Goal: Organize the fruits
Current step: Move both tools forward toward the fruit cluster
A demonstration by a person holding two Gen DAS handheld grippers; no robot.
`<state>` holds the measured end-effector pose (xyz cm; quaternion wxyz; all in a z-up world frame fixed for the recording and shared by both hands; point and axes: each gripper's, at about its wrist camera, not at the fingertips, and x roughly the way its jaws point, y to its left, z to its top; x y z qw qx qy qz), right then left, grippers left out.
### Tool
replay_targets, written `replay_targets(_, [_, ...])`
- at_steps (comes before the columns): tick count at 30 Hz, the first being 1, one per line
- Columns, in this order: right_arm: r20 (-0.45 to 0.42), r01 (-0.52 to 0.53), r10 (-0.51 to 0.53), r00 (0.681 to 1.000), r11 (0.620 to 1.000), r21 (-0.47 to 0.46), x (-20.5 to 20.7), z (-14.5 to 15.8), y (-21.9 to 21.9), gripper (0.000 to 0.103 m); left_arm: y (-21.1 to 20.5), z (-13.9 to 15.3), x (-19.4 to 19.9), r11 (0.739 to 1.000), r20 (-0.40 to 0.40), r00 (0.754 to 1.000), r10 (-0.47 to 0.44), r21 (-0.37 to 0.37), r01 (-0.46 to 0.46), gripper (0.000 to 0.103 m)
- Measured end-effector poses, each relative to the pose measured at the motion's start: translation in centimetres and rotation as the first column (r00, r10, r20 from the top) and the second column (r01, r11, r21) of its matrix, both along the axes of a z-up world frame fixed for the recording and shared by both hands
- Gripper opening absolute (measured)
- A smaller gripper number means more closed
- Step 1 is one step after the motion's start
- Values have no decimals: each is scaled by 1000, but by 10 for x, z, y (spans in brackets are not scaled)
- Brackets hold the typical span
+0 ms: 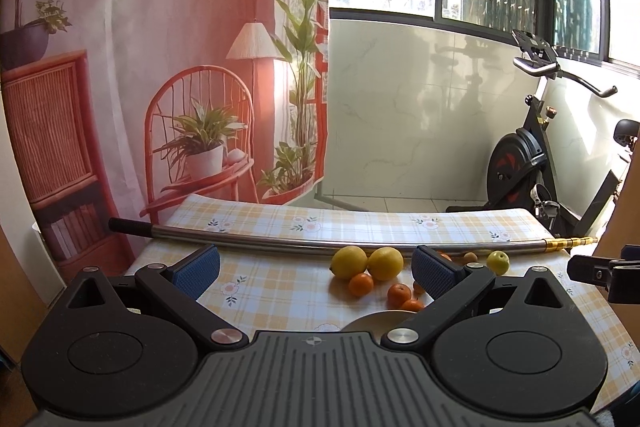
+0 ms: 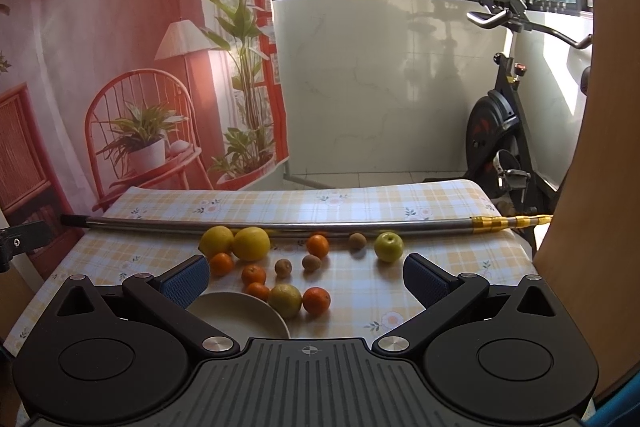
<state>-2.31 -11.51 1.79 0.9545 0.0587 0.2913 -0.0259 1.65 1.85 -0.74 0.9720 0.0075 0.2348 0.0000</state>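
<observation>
both the left gripper (image 1: 316, 267) and right gripper (image 2: 306, 277) hang with fingers wide apart and empty over the checked table (image 2: 420, 203), where the firm, round, roll-prone tangerine (image 2: 316, 300) beside the empty plate (image 2: 240, 315) likely wants a gentle grip across its middle.

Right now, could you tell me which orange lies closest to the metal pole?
The lone orange just below the metal pole, between the lemons and the green apple; the others sit nearer the plate.
</observation>
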Motion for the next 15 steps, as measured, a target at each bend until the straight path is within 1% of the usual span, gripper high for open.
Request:
replay_targets(4, [-38,4,-3,999,1000,10,19,-17,-10,103,12,-11,17,999,-48,998,40,-17,-41,103])
replay_targets(8, [-112,-8,8,994,1000,-2,37,-40,-15,103,20,-22,31,999,-105,993,50,-12,-52,102])
replay_targets(10, [-164,-19,17,986,1000,-9,46,-55,-14,103,24,-29,38,999,-136,989,50,3,-50,102])
replay_targets(15, [-236,-43,43,971,999,6,64,-81,-7,103,25,-42,51,999,-201,979,29,32,-23,102])
